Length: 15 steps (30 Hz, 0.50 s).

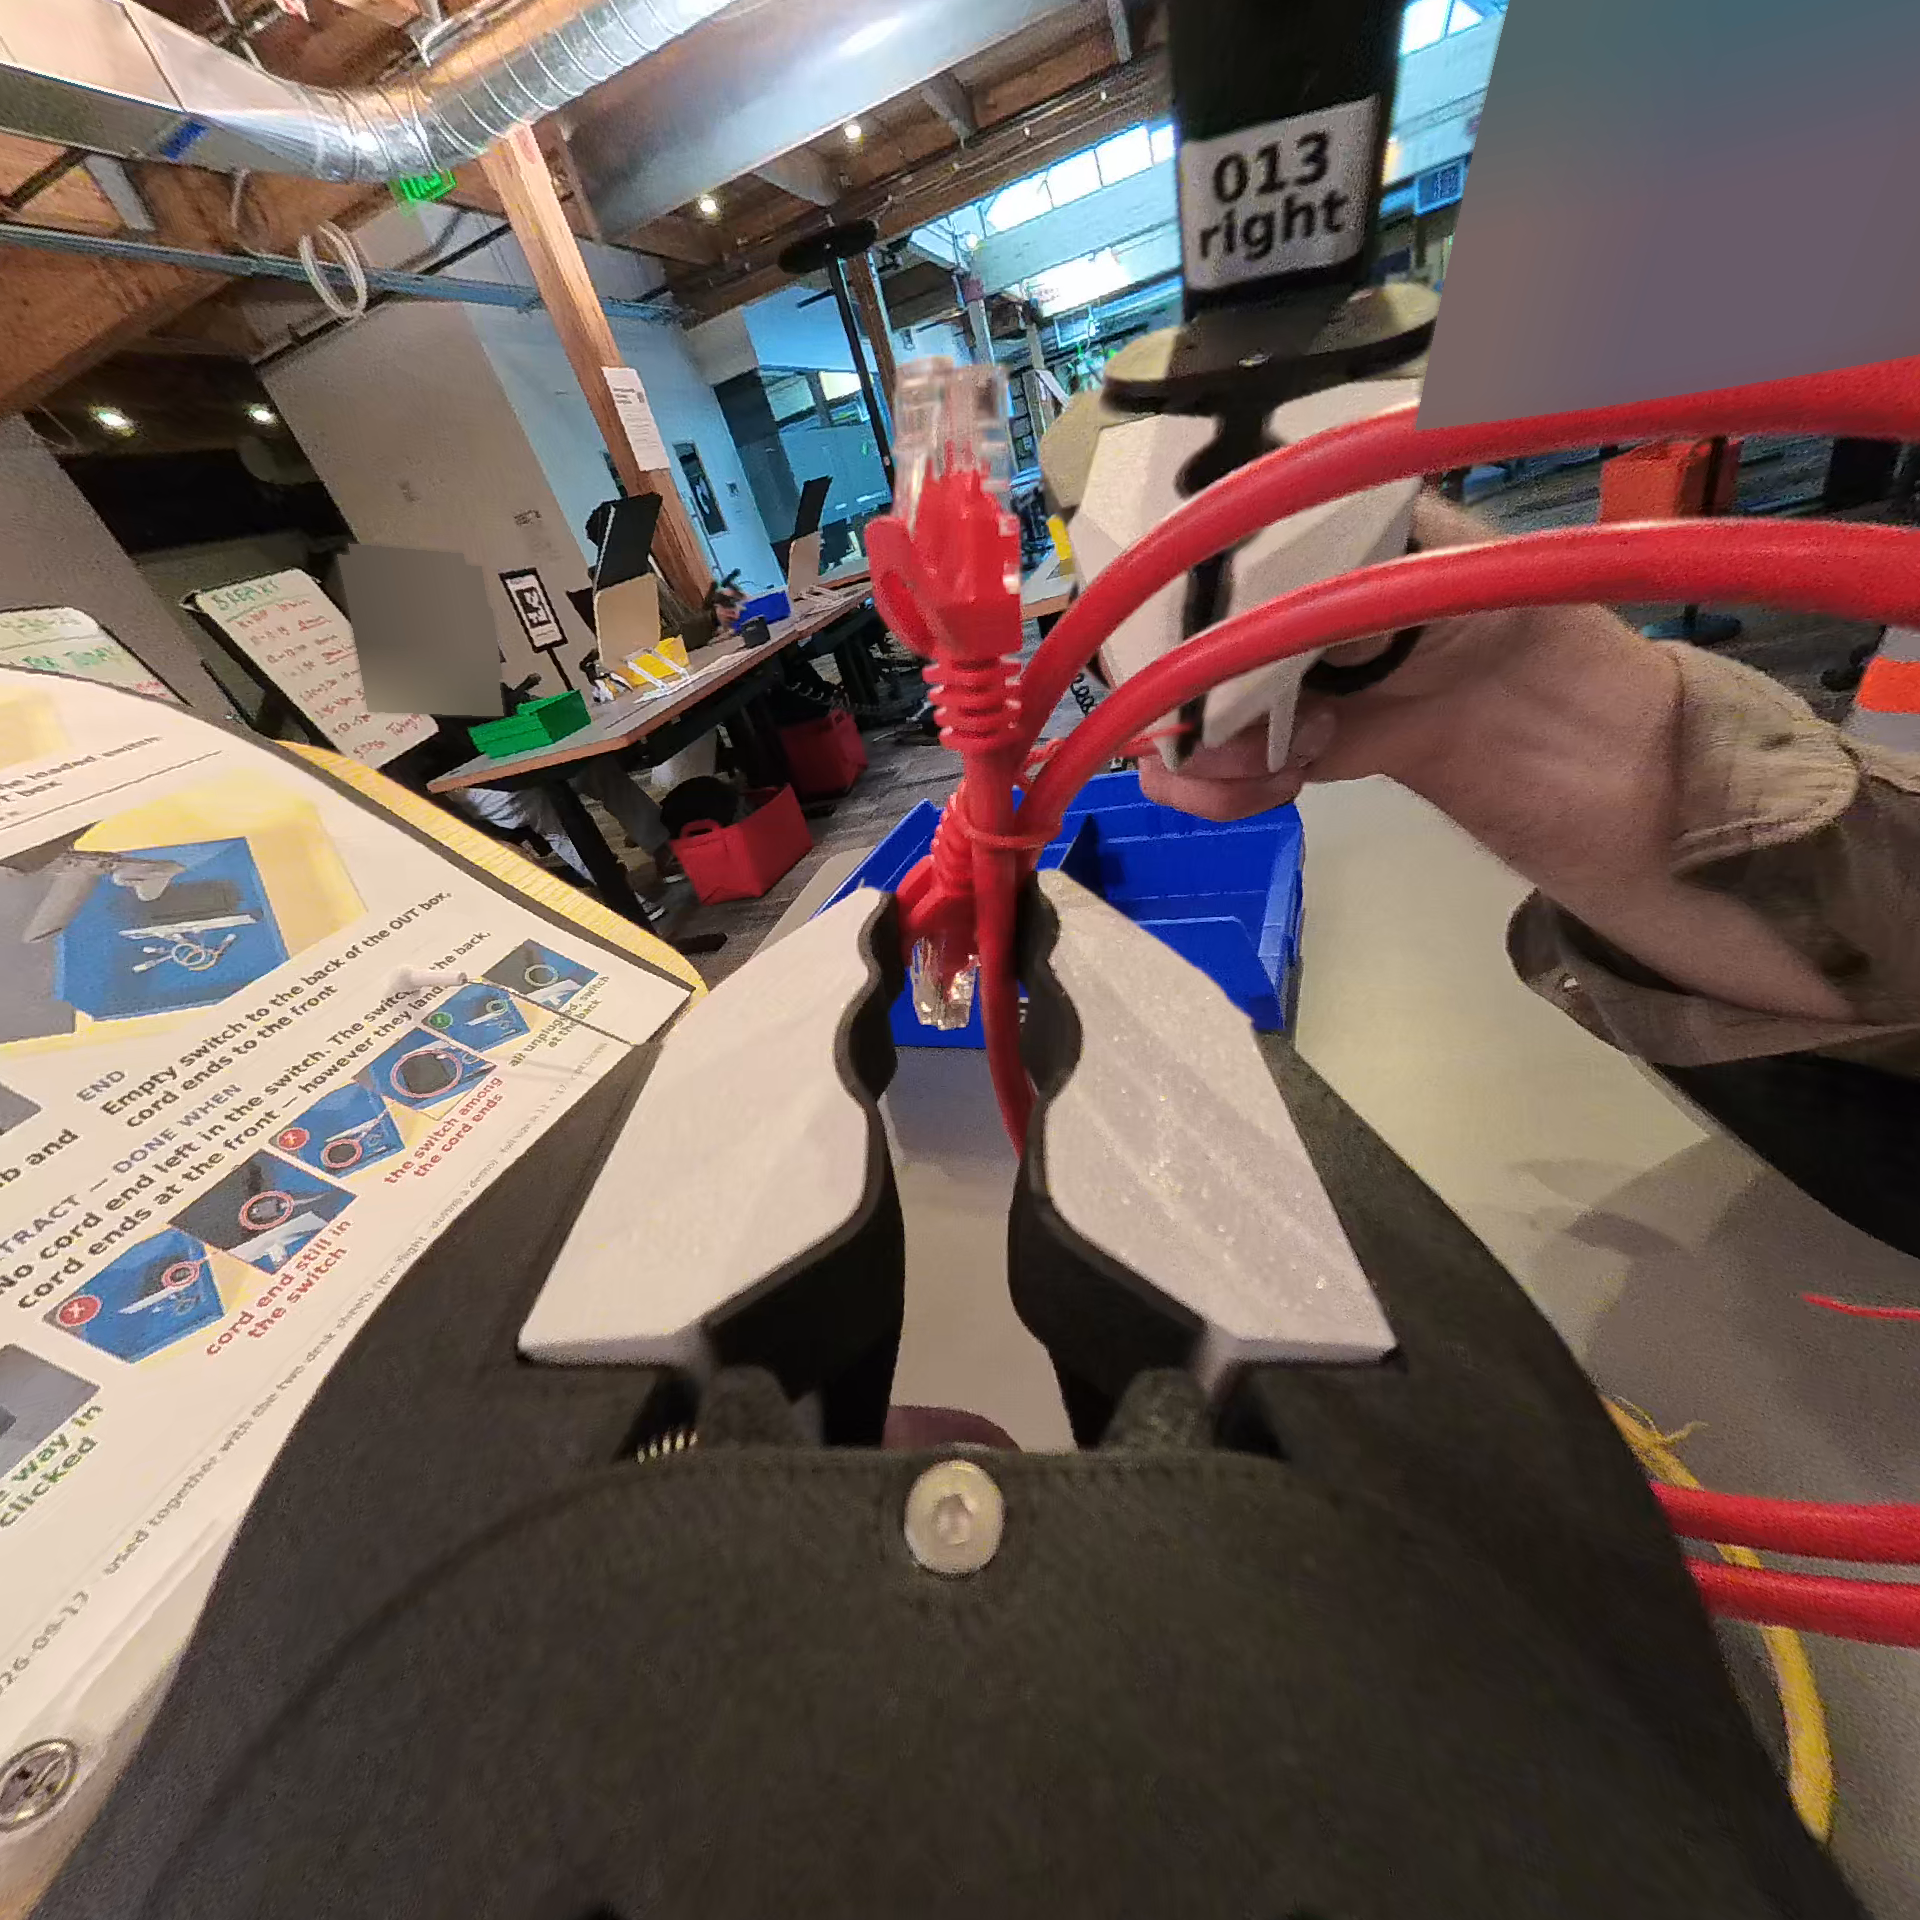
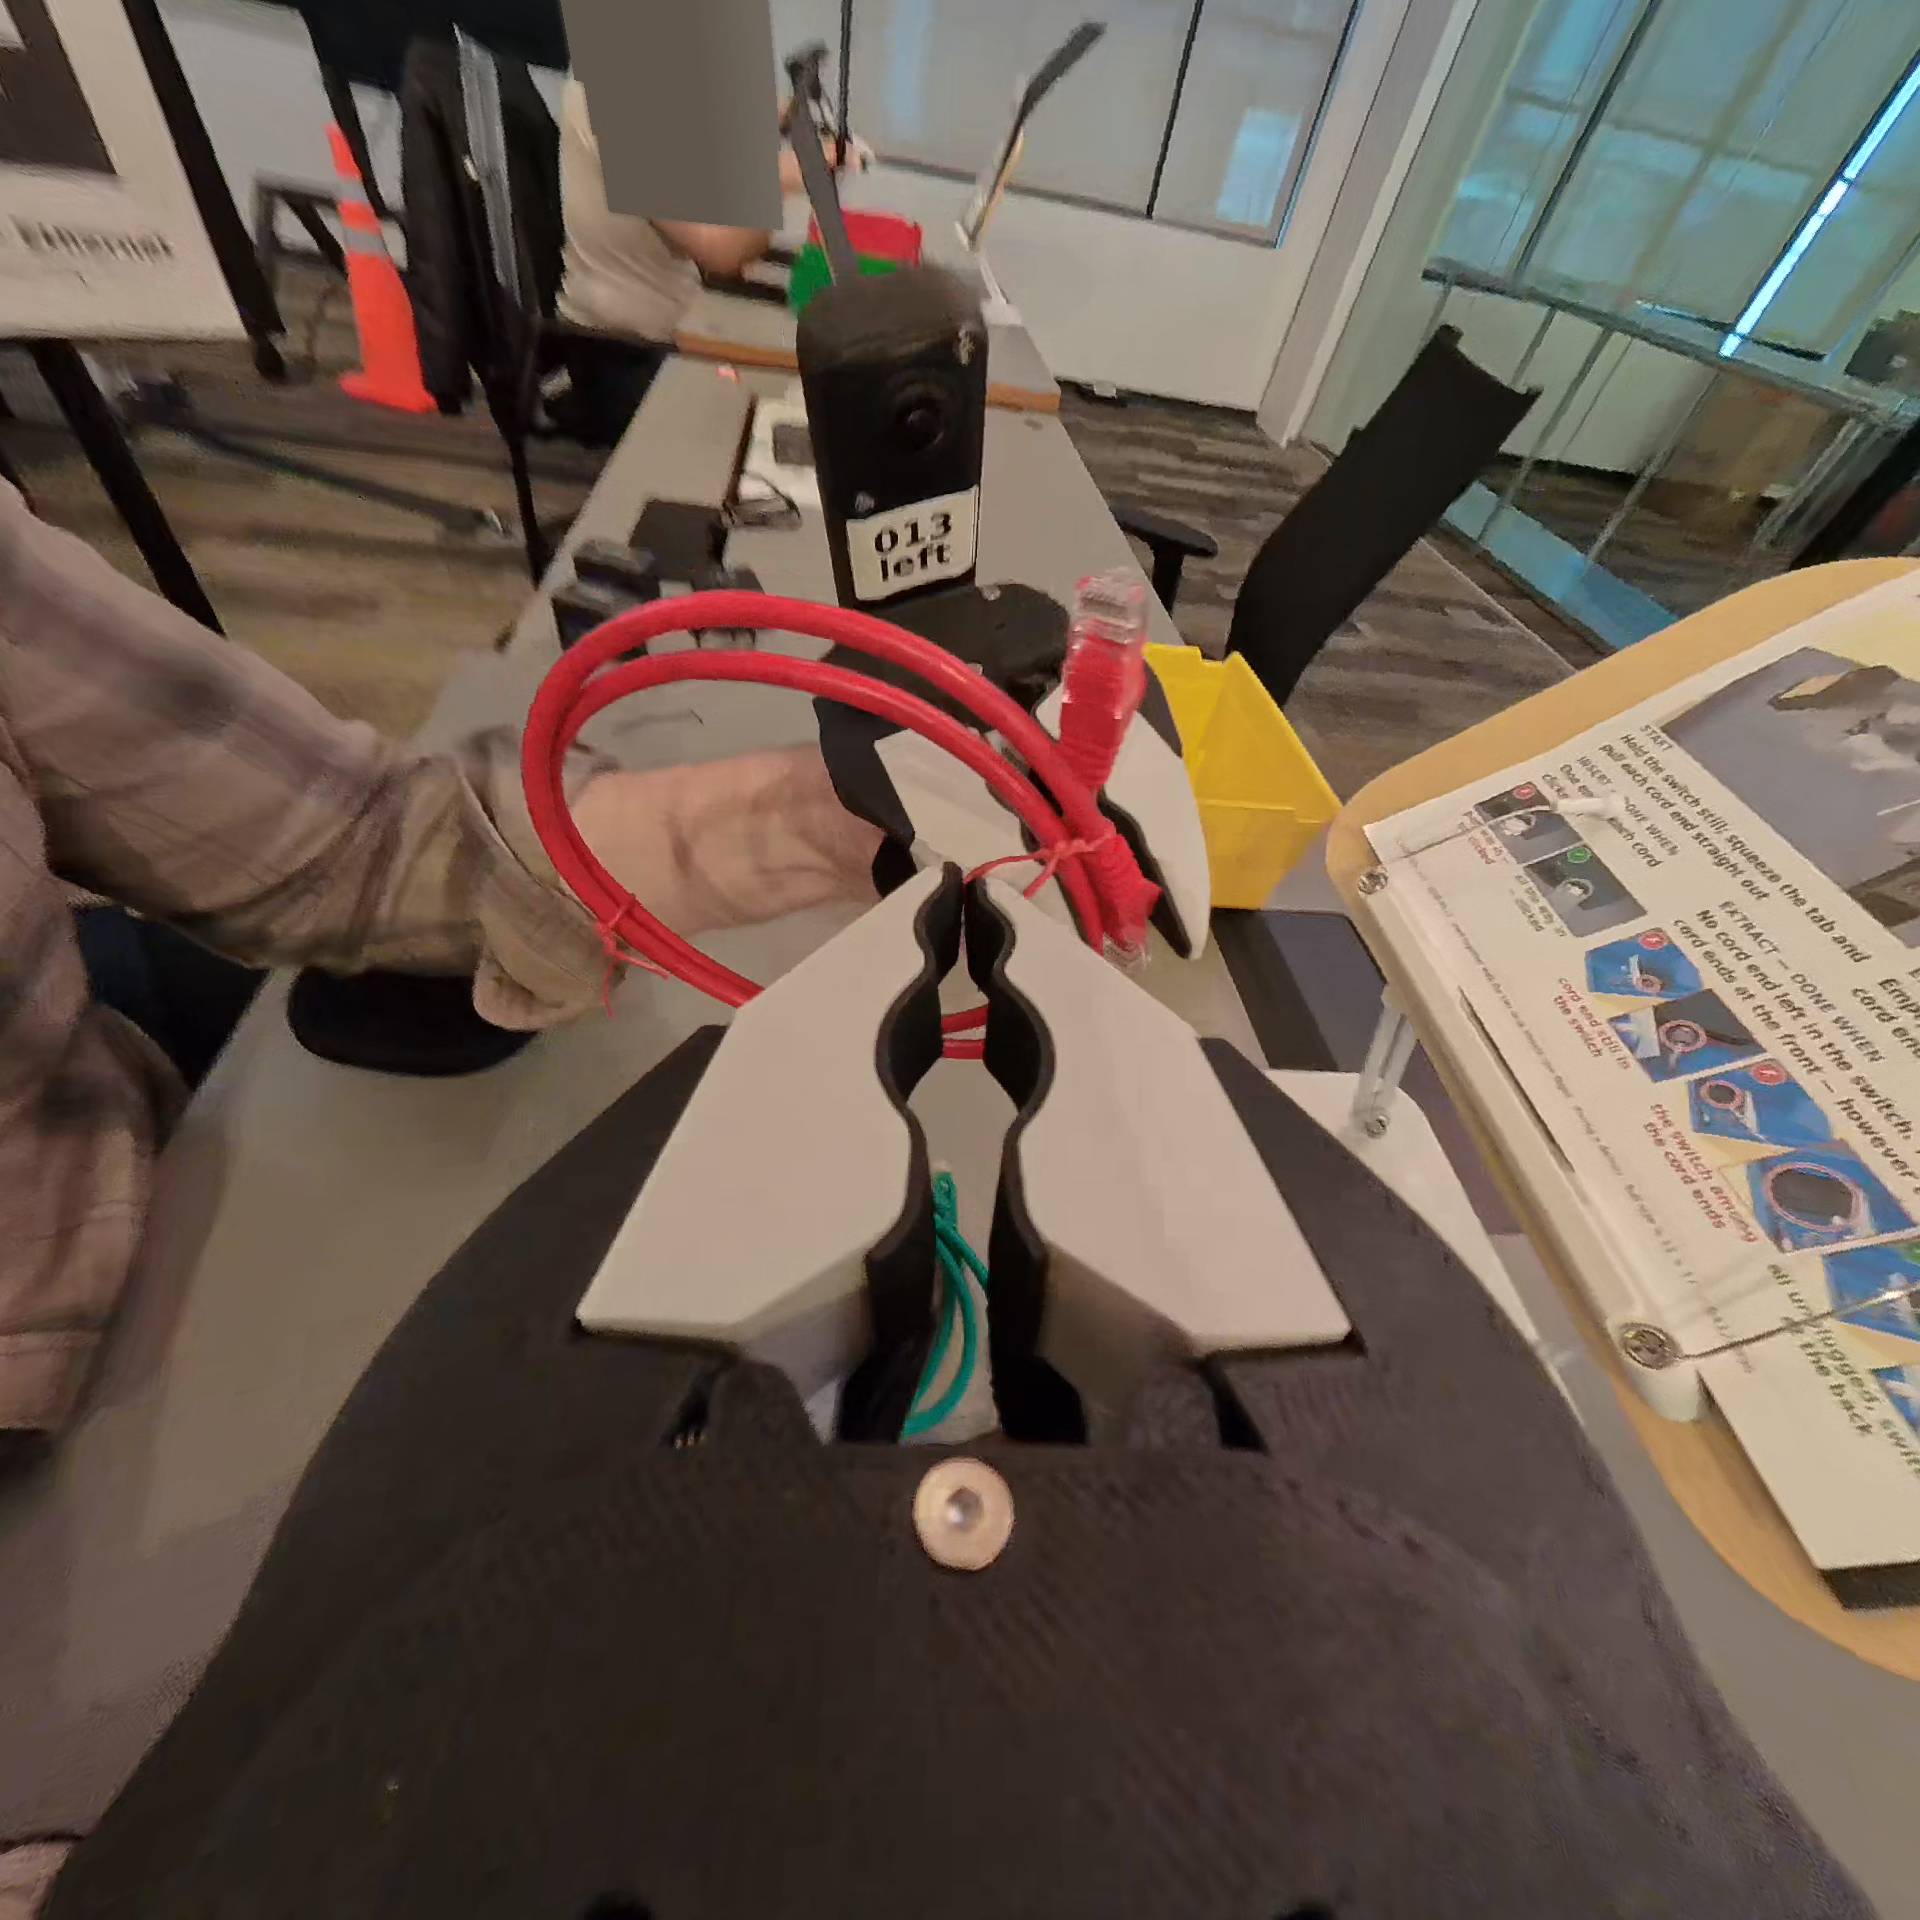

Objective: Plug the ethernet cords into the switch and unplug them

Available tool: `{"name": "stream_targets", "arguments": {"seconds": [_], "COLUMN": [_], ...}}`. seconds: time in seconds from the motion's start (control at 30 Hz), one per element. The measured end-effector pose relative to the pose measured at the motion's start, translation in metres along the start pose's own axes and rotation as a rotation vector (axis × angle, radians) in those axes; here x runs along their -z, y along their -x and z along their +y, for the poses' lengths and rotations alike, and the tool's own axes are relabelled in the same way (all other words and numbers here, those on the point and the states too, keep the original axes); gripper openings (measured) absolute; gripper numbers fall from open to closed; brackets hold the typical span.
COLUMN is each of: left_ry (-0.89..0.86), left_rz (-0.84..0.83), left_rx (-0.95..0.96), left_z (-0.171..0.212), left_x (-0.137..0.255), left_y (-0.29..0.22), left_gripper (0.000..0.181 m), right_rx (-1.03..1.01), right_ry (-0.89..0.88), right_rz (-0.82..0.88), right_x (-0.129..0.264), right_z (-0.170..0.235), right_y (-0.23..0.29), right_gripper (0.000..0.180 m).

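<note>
Holding the red ethernet cord (image 1: 987, 935) bundle in both: your left gripper (image 1: 956, 987) has its jaws nearly closed on the tied strands with one clear plug hanging between them, your right gripper (image 2: 964, 914) is pinched on the loop by the twist tie (image 2: 1039, 862). The coil is tied and no switch shows in either view, so pulling apart risks kinking cord or snapping the upright plug (image 1: 951, 416) tab. Blue bin (image 1: 1174, 894) sits beyond on the surface (image 1: 1455, 1039).
</note>
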<state>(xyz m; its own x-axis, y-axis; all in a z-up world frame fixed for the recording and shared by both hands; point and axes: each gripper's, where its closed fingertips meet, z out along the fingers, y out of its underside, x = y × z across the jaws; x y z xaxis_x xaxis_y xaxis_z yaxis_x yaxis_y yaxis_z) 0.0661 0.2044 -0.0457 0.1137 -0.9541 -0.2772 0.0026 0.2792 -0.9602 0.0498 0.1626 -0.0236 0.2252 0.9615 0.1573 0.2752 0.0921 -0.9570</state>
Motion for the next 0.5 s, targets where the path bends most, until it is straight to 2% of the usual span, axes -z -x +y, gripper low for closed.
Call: {"name": "stream_targets", "arguments": {"seconds": [0.17, 0.5], "left_ry": [-0.045, -0.131], "left_rz": [0.011, 0.062], "left_rx": [0.034, 0.110], "left_z": [-0.007, -0.017], "left_x": [-0.001, 0.001], "left_y": [-0.002, -0.005], "left_gripper": [0.020, 0.020], "right_rx": [0.011, 0.014], "right_ry": [0.103, 0.060], "right_rz": [0.040, 0.106], "right_x": [-0.009, 0.005], "right_z": [0.016, 0.007], "right_y": [-0.004, -0.014], "right_gripper": [0.000, 0.000]}}
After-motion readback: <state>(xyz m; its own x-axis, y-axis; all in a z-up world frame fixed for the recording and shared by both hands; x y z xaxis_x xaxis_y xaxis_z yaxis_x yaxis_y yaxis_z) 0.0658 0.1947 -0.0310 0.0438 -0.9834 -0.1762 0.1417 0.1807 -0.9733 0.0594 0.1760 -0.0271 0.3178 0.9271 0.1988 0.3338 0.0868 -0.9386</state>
